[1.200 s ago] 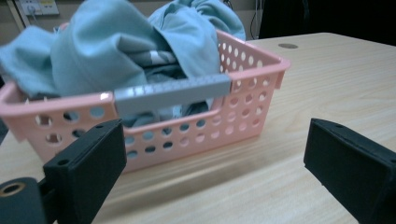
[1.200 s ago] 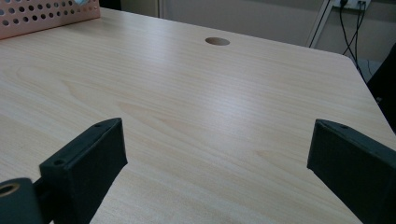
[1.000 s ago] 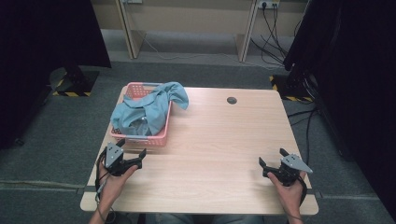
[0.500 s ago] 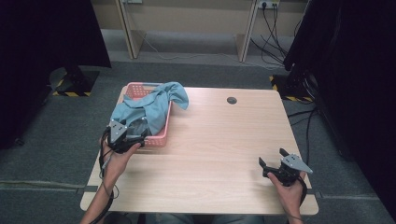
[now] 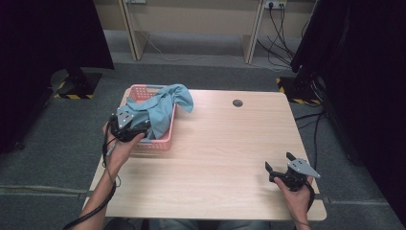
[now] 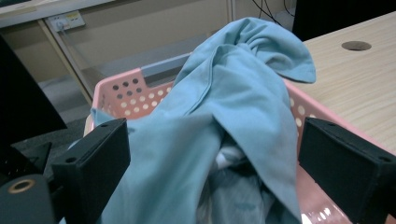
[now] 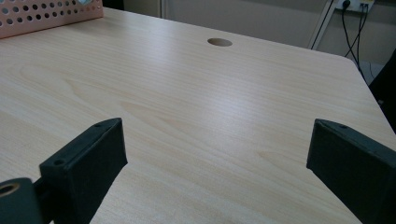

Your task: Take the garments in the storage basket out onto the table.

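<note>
Blue cloth (image 5: pixel 160 109) is spilling out of the pink basket (image 5: pixel 160 143), which is sitting at about ten o'clock on the table (image 5: pixel 225 158), and one fold is draping over the basket's far right rim toward the cable hole (image 5: pixel 237 102) at twelve o'clock. The left gripper (image 5: pixel 149 128) is hovering over the basket's near edge with its jaws spread wide, grasping nothing yet. The right gripper (image 5: pixel 276 162) is waiting at about five o'clock, low over bare wood, its jaws released as well.

The step in hand looks like taking hold of the cloth to lift it out. To do that well, the person should be lowering the left gripper so both jaws straddle the thick central ridge of fabric rather than a loose flap, closing above the plastic so the rim is not pinched, then lifting straight up so the draped fold slides free without tipping the basket.

The left gripper view is showing what the high view is hiding: the ridge of cloth (image 6: pixel 219 121) is lying right between the open jaws, with a paler, greyer garment (image 6: pixel 233 196) tucked underneath. The right gripper view is confirming the wide gap between its jaws and catching a corner of the basket (image 7: pixel 46 16) at eleven o'clock.
</note>
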A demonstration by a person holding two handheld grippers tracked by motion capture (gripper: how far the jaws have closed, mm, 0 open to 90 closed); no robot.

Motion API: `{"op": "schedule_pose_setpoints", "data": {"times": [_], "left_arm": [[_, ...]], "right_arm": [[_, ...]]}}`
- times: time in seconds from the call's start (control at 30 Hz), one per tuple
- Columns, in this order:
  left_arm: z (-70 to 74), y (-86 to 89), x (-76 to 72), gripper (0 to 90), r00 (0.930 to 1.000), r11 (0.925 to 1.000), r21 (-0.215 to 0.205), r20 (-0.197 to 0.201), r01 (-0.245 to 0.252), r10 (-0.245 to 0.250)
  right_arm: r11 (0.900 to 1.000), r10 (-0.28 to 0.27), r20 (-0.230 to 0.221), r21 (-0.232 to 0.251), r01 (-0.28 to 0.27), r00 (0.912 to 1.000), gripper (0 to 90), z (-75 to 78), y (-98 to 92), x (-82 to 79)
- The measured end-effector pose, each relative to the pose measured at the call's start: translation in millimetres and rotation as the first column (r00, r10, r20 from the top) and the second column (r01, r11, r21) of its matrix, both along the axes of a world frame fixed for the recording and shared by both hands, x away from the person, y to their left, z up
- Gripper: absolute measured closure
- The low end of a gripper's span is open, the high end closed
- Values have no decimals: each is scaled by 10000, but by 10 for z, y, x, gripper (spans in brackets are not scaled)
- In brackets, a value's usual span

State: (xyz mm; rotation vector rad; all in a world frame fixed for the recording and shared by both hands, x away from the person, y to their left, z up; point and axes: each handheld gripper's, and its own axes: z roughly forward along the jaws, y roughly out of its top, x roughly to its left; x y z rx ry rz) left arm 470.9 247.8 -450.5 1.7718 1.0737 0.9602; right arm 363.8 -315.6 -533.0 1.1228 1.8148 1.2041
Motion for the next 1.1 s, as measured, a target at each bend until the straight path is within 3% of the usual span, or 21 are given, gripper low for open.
{"op": "schedule_pose_setpoints", "data": {"times": [0.17,0.37,0.7,0.73,0.83,1.1], "left_arm": [[9,-36,49,98,10000,10000,81,-91,41,-40],[0,-14,165,107,9981,9980,594,-563,-197,231],[1,9,207,127,9952,9936,1091,-895,-286,385],[7,6,224,127,9929,9919,1204,-1064,-398,527],[7,6,224,134,9929,9919,1204,-1064,-398,527],[-14,-14,308,120,9806,9886,1365,-1753,-637,874]], "right_arm": [[10000,14,11,9,-14,10000,49,0,-2,-1],[10000,29,30,17,-29,10000,50,0,-4,-2],[10000,40,17,10,-40,10000,52,0,-3,-2],[10000,58,21,-22,-57,10000,53,0,0,-1],[10000,68,26,-23,-68,10000,54,0,-1,-3],[10000,86,18,-9,-86,10000,56,1,-1,-4]]}}
